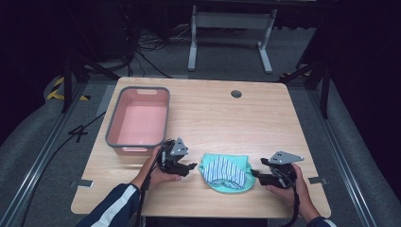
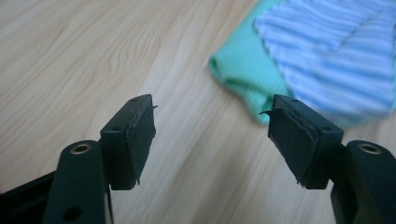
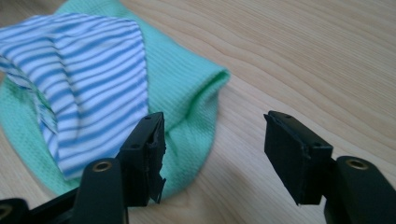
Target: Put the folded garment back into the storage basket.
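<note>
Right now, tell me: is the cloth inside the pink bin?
No, the cloth lies on the table between the two grippers, and the pink bin holds nothing.

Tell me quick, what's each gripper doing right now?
Left gripper: open, holding nothing, beside the folded cloth.
Right gripper: open, holding nothing, at the cloth's other side.

table (image 1: 265,118): light wood | pink bin (image 1: 140,121) (far left) | folded cloth (image 1: 225,172) (near edge)
</note>
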`<act>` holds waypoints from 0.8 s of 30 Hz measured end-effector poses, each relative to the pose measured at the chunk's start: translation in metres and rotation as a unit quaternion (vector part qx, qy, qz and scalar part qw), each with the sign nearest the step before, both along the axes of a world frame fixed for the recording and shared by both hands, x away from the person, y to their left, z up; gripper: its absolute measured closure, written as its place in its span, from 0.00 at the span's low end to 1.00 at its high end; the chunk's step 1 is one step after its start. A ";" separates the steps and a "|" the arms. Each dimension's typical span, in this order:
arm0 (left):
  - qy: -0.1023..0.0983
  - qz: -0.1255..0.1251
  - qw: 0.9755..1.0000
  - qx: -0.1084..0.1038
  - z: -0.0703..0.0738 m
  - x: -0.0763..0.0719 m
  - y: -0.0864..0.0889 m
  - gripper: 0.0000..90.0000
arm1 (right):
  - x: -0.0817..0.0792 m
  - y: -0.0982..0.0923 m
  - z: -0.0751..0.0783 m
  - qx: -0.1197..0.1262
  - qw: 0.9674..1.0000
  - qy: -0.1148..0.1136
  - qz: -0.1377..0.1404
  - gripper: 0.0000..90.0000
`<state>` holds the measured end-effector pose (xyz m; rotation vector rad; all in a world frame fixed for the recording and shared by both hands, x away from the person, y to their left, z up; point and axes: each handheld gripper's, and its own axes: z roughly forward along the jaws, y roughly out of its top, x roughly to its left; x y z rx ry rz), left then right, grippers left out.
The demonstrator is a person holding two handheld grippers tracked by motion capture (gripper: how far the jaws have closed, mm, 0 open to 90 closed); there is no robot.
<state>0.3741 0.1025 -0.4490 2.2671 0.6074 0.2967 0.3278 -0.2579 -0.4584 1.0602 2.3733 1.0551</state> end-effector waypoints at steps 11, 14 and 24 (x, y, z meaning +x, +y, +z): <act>0.008 -0.009 1.000 0.020 -0.014 0.012 -0.024 0.37 | 0.013 0.019 -0.002 0.008 1.000 0.010 0.007 0.48; 0.015 -0.008 1.000 0.020 -0.019 0.014 -0.026 0.36 | 0.016 0.025 -0.005 -0.008 1.000 0.012 0.007 0.48; 0.033 -0.021 0.999 0.015 -0.031 0.013 -0.027 0.30 | 0.017 0.027 -0.018 -0.012 0.999 0.036 0.006 0.46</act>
